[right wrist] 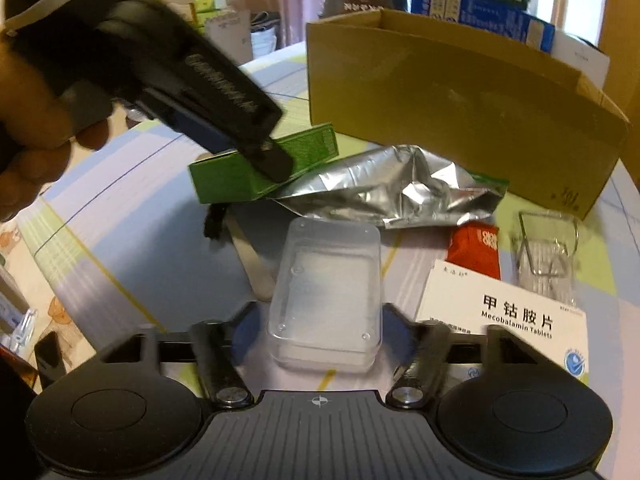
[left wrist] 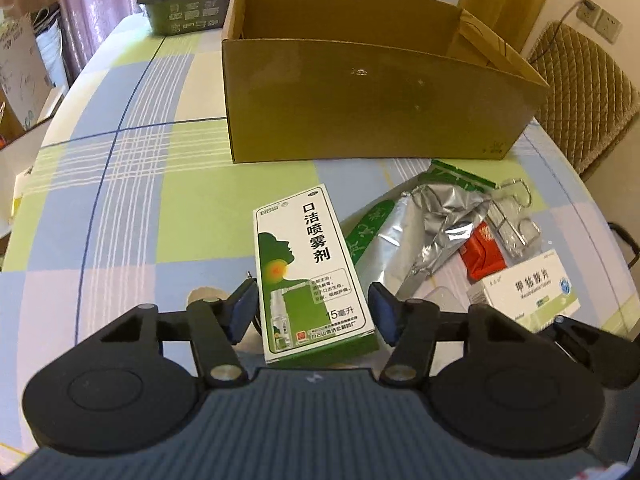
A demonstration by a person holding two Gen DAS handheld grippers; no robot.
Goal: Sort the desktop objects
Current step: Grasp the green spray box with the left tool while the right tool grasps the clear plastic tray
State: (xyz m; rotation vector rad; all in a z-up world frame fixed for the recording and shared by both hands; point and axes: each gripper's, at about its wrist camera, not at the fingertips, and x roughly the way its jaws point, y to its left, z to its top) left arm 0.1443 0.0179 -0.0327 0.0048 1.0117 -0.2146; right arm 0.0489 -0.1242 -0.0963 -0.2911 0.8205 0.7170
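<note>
a: straddling the green spray box (left wrist: 310,272) with my left gripper (left wrist: 316,310), jaws spread, pads either side, not pinching yet.

b: and the right?

a: right gripper (right wrist: 324,338) spread around the clear plastic case (right wrist: 328,296). both lie on the table just before the cardboard box (left wrist: 372,108).

b: risks?

a: spray box rests partly on the foil pouch (left wrist: 436,228); closing off-centre could twist it or drag the pouch. that case looks slippery too.

Left of the spray box (left wrist: 308,268) your bench (left wrist: 120,208) lies open; pouch (left wrist: 432,232), tablets (left wrist: 532,292) and carton (left wrist: 376,108) crowd the right.
</note>
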